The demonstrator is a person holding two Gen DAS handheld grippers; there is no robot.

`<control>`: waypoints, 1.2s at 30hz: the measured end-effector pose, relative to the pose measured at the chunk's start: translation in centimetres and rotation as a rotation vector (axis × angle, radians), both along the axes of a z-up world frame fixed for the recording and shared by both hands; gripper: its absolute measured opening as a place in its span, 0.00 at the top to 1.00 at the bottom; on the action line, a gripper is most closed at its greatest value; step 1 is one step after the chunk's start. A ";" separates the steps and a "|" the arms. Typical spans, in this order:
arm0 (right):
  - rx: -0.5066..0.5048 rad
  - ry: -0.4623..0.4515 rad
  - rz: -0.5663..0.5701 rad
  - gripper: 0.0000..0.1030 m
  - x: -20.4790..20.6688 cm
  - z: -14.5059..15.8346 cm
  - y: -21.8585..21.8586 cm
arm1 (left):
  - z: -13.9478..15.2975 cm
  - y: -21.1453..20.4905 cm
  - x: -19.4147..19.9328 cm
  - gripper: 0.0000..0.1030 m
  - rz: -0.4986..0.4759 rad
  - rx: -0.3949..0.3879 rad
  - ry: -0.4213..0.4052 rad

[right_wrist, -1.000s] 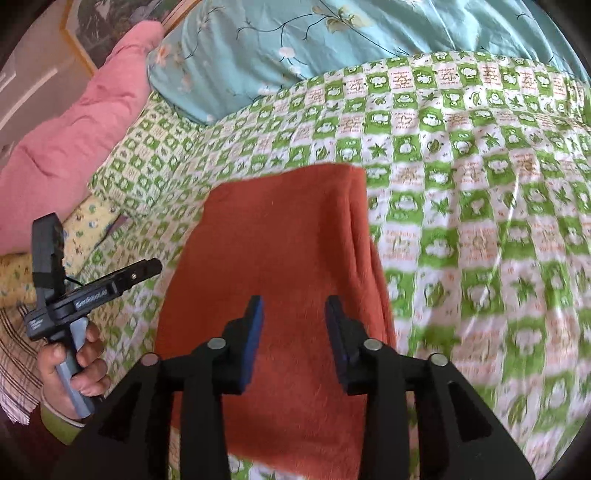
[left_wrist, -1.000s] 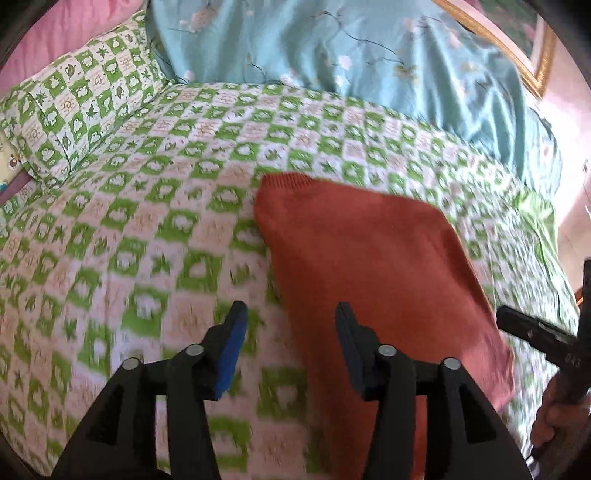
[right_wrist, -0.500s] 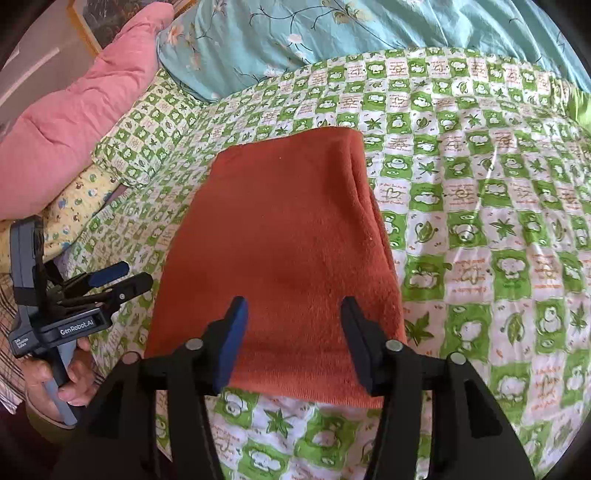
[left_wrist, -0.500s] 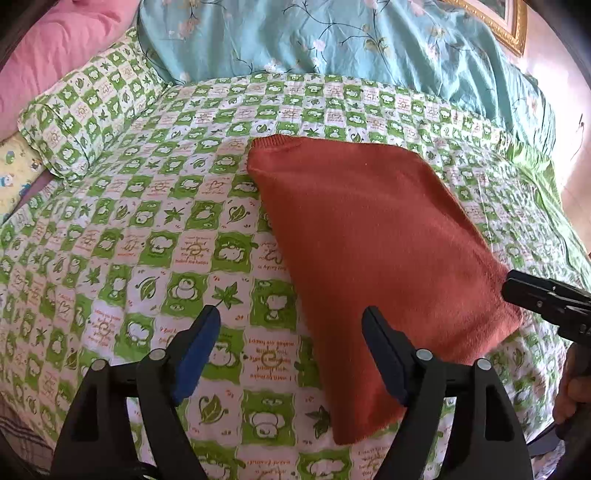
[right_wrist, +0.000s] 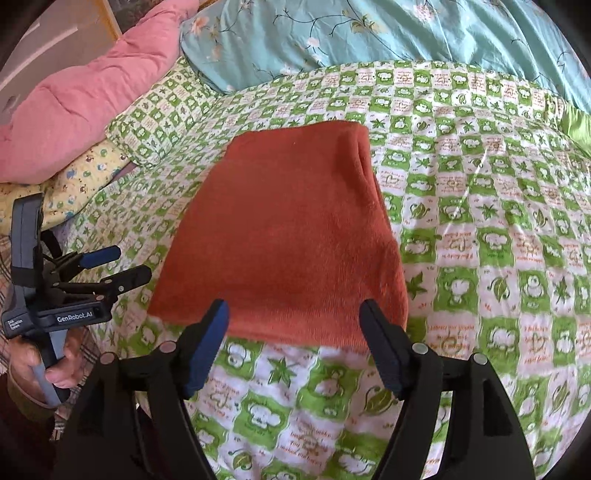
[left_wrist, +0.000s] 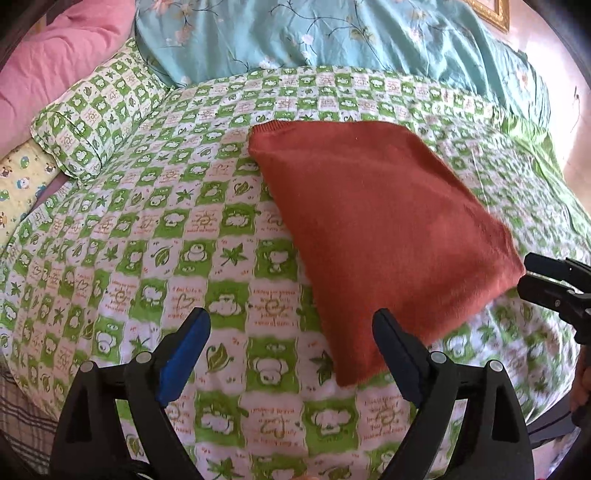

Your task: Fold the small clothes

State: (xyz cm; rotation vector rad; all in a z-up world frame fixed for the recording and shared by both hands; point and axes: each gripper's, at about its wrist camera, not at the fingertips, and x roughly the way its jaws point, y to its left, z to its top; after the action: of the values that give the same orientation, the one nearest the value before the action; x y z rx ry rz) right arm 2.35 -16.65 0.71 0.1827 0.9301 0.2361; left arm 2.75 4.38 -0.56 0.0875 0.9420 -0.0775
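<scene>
A rust-orange knit garment (left_wrist: 380, 229) lies folded into a flat rectangle on the green-and-white checked bedspread (left_wrist: 147, 258); it also shows in the right wrist view (right_wrist: 288, 236). My left gripper (left_wrist: 291, 332) is open and empty, held above the bedspread just off the garment's near left corner. My right gripper (right_wrist: 293, 325) is open and empty, just short of the garment's near edge. Each gripper shows in the other's view, the left gripper (right_wrist: 110, 266) at the left and the right gripper (left_wrist: 546, 280) at the right.
A checked pillow (left_wrist: 92, 122) and a pink quilt (right_wrist: 81, 107) lie at the left. A light blue floral quilt (left_wrist: 332, 37) lies along the back. A yellow patterned cloth (right_wrist: 74, 184) sits by the pillow. A picture frame (left_wrist: 491, 14) hangs behind.
Both grippers have opened wider and pulled back toward me, away from the garment. The folded garment stays flat on the bed.
</scene>
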 end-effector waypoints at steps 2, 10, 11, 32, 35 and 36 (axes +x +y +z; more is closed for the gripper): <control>0.004 0.001 0.004 0.26 -0.5 -0.1 0.1 | -0.1 -0.1 -0.5 0.11 -0.002 0.014 -0.004; -0.022 -0.017 0.034 0.15 -2.1 0.1 0.9 | 0.0 -1.0 -2.3 0.08 -0.025 0.079 -0.028; -0.031 -0.013 0.042 0.14 -2.4 0.0 1.2 | -0.1 -1.1 -2.5 0.07 -0.028 0.084 -0.028; -0.108 0.008 0.083 0.05 -3.6 0.0 1.9 | 0.2 -2.0 -4.3 0.06 -0.049 0.159 -0.052; -0.110 0.006 0.088 0.05 -3.5 0.2 1.9 | 0.4 -2.1 -4.3 0.05 -0.052 0.166 -0.059; -0.114 0.006 0.092 0.05 -3.4 0.3 1.9 | 0.4 -2.1 -4.2 0.05 -0.052 0.165 -0.059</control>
State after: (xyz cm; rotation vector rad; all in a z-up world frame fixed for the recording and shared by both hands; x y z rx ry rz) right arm -1.07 -14.72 1.02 0.0355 0.9565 0.2673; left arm -1.49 2.27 -0.11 0.2659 0.8857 -0.0453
